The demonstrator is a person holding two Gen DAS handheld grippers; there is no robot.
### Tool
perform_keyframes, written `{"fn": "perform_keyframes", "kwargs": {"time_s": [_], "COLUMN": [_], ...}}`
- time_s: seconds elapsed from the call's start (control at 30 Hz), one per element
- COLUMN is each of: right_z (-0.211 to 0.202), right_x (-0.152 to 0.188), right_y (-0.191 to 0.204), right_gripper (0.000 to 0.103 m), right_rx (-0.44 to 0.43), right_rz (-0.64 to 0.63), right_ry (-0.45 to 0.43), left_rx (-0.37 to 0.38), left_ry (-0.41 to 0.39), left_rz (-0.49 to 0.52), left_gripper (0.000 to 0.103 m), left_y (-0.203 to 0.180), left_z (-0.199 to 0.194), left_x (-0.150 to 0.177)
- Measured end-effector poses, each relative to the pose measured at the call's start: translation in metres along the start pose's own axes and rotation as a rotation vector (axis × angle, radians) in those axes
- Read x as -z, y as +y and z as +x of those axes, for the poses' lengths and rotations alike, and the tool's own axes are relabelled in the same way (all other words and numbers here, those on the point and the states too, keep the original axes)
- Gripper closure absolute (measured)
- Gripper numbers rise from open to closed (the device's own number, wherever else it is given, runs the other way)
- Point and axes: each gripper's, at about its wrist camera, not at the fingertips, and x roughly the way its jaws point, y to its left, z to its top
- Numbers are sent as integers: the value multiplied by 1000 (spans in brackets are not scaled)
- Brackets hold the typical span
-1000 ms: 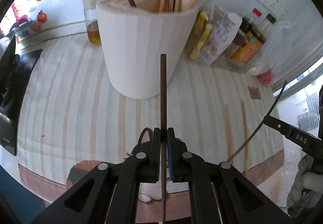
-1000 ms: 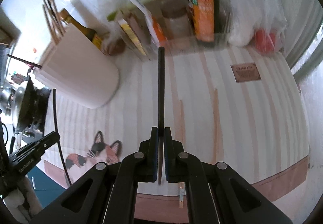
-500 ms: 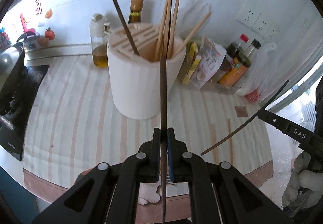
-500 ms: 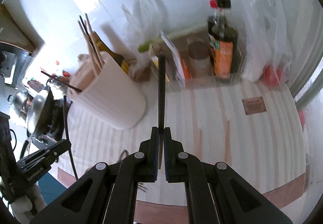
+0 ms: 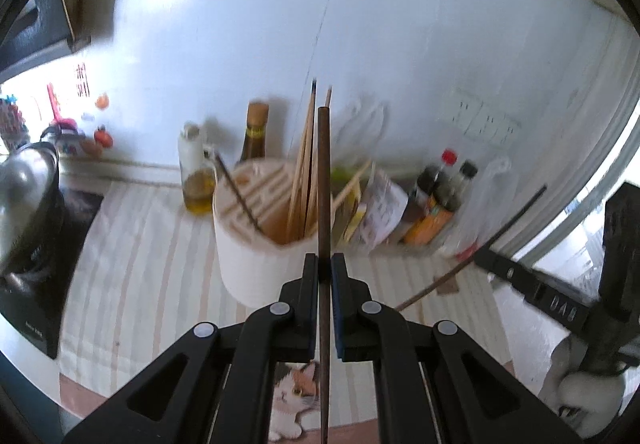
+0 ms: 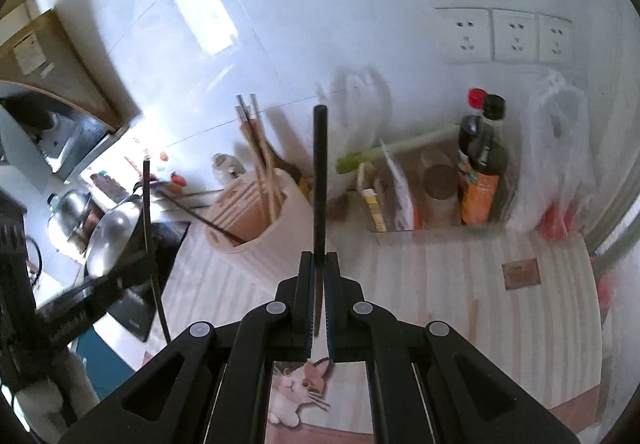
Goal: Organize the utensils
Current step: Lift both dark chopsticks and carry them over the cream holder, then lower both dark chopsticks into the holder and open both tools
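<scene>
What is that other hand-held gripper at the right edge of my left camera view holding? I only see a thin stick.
Observer: The right camera shows the right hand-held gripper shut on a black chopstick that sticks out past its fingers.
Visitor: Is anything tucked in by the sauce bottles?
Observer: Yes, a round brown jar stands just left of the dark bottle.
Visitor: And the green bit near the wall?
Observer: That is a leek, lying slanted across the packets.
</scene>
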Motion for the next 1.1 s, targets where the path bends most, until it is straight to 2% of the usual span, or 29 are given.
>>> {"fn": "perform_keyframes", "kwargs": {"time_s": [0.3, 0.53, 0.77, 1.1], "right_z": [-24, -26, 4, 63], "right_x": [-36, -75, -100, -106], "right_y": [23, 43, 54, 49], "right_gripper": [99, 99, 99, 99], "right_rx": [-43, -70, -69, -58], "right_rz": [-25, -45, -53, -35], "right_ry": [-81, -132, -128, -57], "left_rx": [-3, -19, -11, 11], "left_ry": [-117, -196, -221, -191], "left_rz": [5, 1, 7, 30], "left_gripper": [99, 99, 99, 99], "left_y": [1, 10, 22, 28], "left_z": [-17, -11, 24, 81], "left_x": [-52, -98, -127, -128]}}
